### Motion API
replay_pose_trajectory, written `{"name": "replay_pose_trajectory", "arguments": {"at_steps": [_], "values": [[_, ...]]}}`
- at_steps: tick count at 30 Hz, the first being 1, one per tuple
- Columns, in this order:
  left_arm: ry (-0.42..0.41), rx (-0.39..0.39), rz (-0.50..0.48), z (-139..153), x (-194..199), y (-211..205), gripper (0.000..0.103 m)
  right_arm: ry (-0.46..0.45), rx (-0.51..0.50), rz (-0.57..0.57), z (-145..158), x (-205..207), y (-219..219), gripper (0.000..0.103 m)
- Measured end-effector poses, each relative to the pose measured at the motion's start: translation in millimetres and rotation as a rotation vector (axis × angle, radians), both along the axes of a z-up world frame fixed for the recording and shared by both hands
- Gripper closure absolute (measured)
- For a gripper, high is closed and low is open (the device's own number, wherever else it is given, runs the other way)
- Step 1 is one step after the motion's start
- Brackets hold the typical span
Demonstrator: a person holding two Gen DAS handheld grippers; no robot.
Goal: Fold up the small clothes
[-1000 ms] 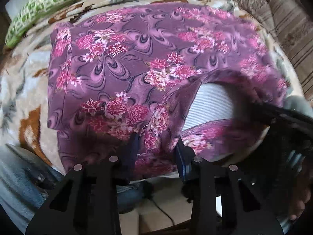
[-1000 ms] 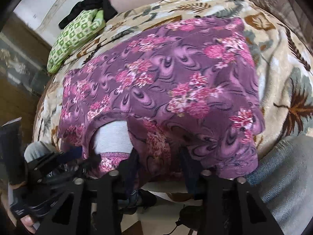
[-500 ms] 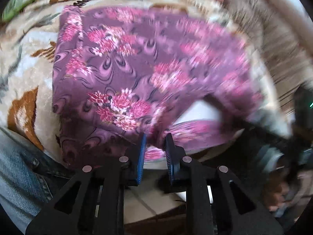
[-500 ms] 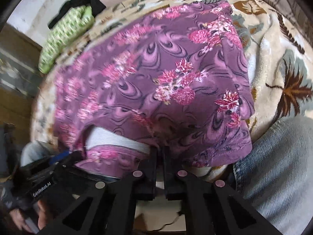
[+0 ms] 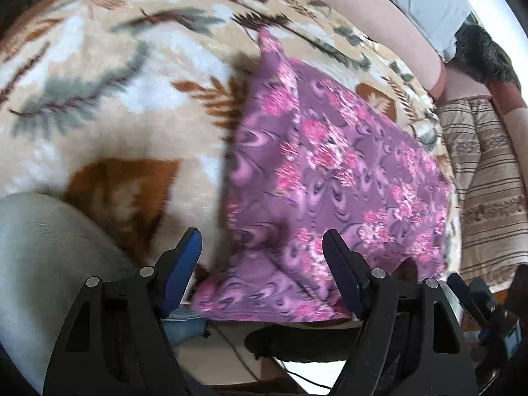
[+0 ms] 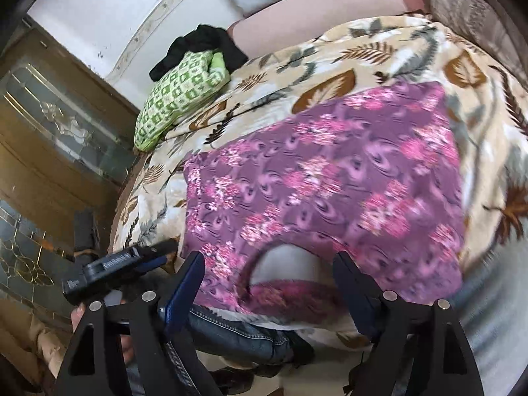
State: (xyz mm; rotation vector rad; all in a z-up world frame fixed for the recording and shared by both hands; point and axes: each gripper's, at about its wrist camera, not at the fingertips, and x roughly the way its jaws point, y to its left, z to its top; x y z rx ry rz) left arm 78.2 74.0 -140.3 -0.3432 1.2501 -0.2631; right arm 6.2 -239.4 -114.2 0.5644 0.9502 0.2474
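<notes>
A purple garment with pink flowers (image 5: 330,181) lies flat on a leaf-patterned blanket (image 5: 115,82). My left gripper (image 5: 262,244) hovers over its near left corner. Its jaws are opening, and the cloth lies below them without touching the blue pads (image 5: 184,264). In the right wrist view the garment (image 6: 330,191) shows its neck opening with a pale lining (image 6: 283,264) at the near edge. My right gripper (image 6: 269,260) is above that opening, jaws opening, nothing pressed between them. The left gripper (image 6: 132,257) shows at the left there.
A green patterned cloth (image 6: 178,92) and a black cloth (image 6: 204,43) lie at the blanket's far left. A wooden cabinet with glass doors (image 6: 49,138) stands left. A striped cushion (image 5: 488,181) borders the right. The person's jeans (image 6: 237,333) are at the near edge.
Both grippers closed on the garment's near edge, then opened and let it go. The left gripper swung towards the garment's left corner and rolled. The right gripper rose.
</notes>
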Motion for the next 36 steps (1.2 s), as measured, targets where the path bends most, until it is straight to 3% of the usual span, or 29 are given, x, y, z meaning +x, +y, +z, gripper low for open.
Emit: {"name": "replay_pose_trajectory", "arguments": {"at_steps": [4,6,7,10,12,14,19,20,23,26,29,34,36], "values": [[0.070,-0.027,-0.039,-14.2,9.3,-5.4,0.027,-0.008,0.001,0.027,1.8,20.6,14.7,0.025],[0.149,-0.055,-0.025,-31.6,14.0,0.7,0.028,0.004,-0.009,0.046,-2.5,33.3,23.9,0.025],[0.199,-0.097,-0.002,-41.1,16.1,7.3,0.033,0.014,-0.002,0.058,-5.6,41.0,30.1,0.025],[0.190,-0.139,0.019,-39.5,15.1,14.3,0.039,0.032,0.002,0.116,-10.0,62.8,48.3,0.026],[0.184,-0.129,0.011,-38.3,14.1,12.4,0.051,0.045,-0.003,0.150,-10.5,77.8,58.0,0.026],[0.190,-0.175,0.009,-38.6,15.2,12.3,0.066,0.073,0.023,0.179,-14.1,91.4,64.2,0.026],[0.213,-0.186,-0.002,-41.5,18.7,11.4,0.068,0.168,0.076,0.258,-21.8,122.8,86.4,0.028],[0.210,-0.192,0.002,-41.2,18.8,12.7,0.086,0.186,0.070,0.279,-22.5,130.0,93.1,0.028],[0.155,-0.226,-0.023,-27.8,14.2,11.8,0.092,0.248,0.053,0.332,-25.2,153.0,118.1,0.031],[0.061,-0.211,-0.048,-6.5,4.3,9.9,0.092,0.284,0.022,0.415,-22.1,175.0,149.3,0.033],[0.060,-0.200,-0.060,-5.6,1.2,6.6,0.093,0.325,-0.052,0.459,-29.5,200.4,179.7,0.033],[-0.116,0.014,-0.152,17.6,-12.2,-22.9,0.093,0.441,-0.260,0.529,-67.0,234.1,213.9,0.041],[-0.151,0.092,-0.192,18.9,-15.9,-37.2,0.093,0.447,-0.337,0.561,-74.9,236.3,223.1,0.043]]}}
